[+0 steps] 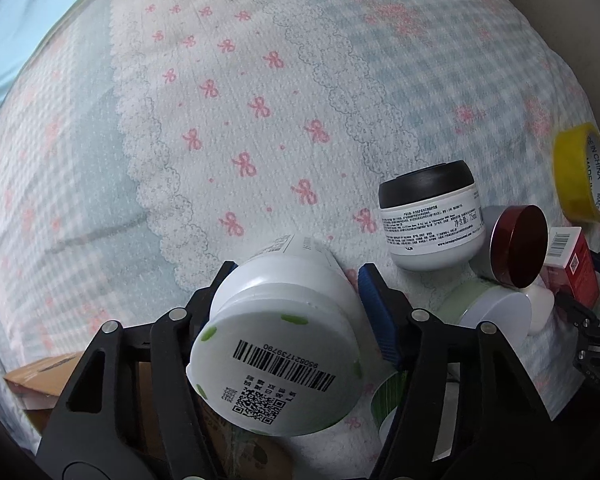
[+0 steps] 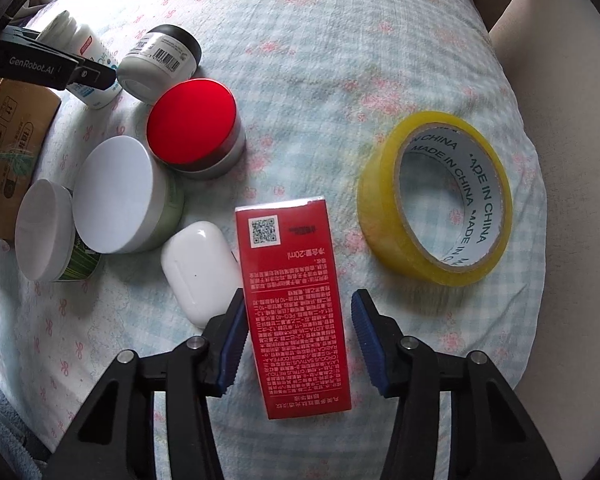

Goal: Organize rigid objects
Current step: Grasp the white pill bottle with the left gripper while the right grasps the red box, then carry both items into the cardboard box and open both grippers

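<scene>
My left gripper (image 1: 296, 292) is shut on a white bottle (image 1: 284, 328) with a barcode on its base, held over the bedsheet; in the right wrist view the bottle (image 2: 88, 60) sits in the left gripper's fingers (image 2: 84, 72) at the far left. My right gripper (image 2: 296, 320) is open, its fingers on either side of a red box (image 2: 292, 300) that lies flat on the sheet. A white earbud case (image 2: 198, 268) lies just left of the box.
A black-lidded jar (image 1: 432, 216), a red-lidded jar (image 2: 196, 128), a green jar with a white lid (image 2: 120, 196) and a smaller white-lidded jar (image 2: 46, 232) cluster together. A yellow tape roll (image 2: 436, 200) lies to the right. A cardboard box (image 2: 12, 148) stands at the left edge.
</scene>
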The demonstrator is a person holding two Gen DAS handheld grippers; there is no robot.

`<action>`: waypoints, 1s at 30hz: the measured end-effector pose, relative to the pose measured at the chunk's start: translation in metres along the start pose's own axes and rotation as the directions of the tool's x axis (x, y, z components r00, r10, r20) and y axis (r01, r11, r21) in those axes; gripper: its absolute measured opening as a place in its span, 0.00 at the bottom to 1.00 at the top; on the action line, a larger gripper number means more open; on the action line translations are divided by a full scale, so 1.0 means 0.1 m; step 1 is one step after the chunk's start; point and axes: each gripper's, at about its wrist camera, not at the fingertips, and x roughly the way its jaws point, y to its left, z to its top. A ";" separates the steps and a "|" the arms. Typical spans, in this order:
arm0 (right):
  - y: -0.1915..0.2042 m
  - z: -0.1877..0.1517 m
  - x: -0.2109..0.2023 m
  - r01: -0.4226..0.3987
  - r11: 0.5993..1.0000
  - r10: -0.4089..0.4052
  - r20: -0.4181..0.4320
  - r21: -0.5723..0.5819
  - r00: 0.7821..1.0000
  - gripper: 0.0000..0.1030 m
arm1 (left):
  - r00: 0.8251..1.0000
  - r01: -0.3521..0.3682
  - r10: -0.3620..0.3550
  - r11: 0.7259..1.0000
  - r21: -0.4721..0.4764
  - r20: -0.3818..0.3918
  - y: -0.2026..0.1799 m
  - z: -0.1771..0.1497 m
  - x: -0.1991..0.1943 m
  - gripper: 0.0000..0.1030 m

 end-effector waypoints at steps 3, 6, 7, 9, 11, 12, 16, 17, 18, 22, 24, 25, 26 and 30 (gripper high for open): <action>0.00 0.02 0.00 -0.013 1.000 0.013 -0.003 0.002 1.000 0.39 | 1.000 -0.010 0.010 1.000 0.007 0.005 0.00 0.01 0.02 0.46; 0.06 0.01 -0.02 -0.011 1.000 0.011 0.001 0.004 1.000 0.39 | 1.000 -0.003 0.003 1.000 0.007 0.015 0.00 0.02 0.04 0.46; 0.07 0.01 -0.03 -0.011 1.000 0.011 0.002 0.007 1.000 0.39 | 1.000 -0.004 0.004 1.000 0.009 0.019 0.01 0.01 0.03 0.46; 0.06 0.02 -0.03 -0.011 1.000 0.011 0.002 0.017 1.000 0.38 | 1.000 -0.006 0.005 1.000 0.010 0.029 0.00 -0.02 -0.03 0.46; 0.01 0.02 -0.05 -0.021 0.999 0.021 0.005 0.041 1.000 0.38 | 0.999 -0.001 0.000 1.000 0.006 0.041 -0.02 -0.09 -0.13 0.45; -0.01 0.02 -0.07 -0.027 0.998 0.027 0.008 0.057 1.000 0.38 | 0.999 0.004 -0.004 1.000 0.003 0.049 -0.02 -0.10 -0.18 0.46; -0.08 -0.05 -0.20 -0.052 0.990 0.049 0.019 0.132 0.999 0.37 | 0.996 0.016 -0.015 1.000 -0.010 0.091 -0.06 -0.19 -0.48 0.45; -0.11 -0.07 -0.23 -0.054 0.987 0.051 0.024 0.149 0.998 0.37 | 0.994 0.022 -0.020 1.000 -0.016 0.104 -0.05 -0.21 -0.57 0.45; -0.14 -0.07 -0.28 -0.052 0.985 0.049 0.026 0.162 0.998 0.37 | 0.993 0.027 -0.024 0.999 -0.023 0.117 -0.06 -0.23 -0.67 0.45; -0.18 -0.11 -0.56 -0.046 0.977 0.035 0.060 0.207 0.998 0.37 | 0.984 0.048 -0.035 0.996 -0.071 0.174 -0.03 -0.36 -1.13 0.45; -0.18 -0.14 -0.77 -0.051 0.973 0.033 0.082 0.227 0.996 0.37 | 0.978 0.059 -0.038 0.994 -0.097 0.204 0.01 -0.44 -1.39 0.45; -0.17 -0.16 -0.88 -0.053 0.971 0.031 0.094 0.235 0.995 0.37 | 0.974 0.061 -0.036 0.992 -0.107 0.223 0.05 -0.49 -1.53 0.45; -0.15 -0.18 -1.01 -0.054 0.969 0.029 0.107 0.240 0.994 0.37 | 0.970 0.063 -0.034 0.991 -0.115 0.241 0.10 -0.54 -1.66 0.45; -0.05 -0.11 -1.50 -0.054 0.968 0.014 0.160 0.244 0.987 0.37 | 0.950 0.089 -0.035 0.983 -0.162 0.309 0.32 -0.80 -2.23 0.45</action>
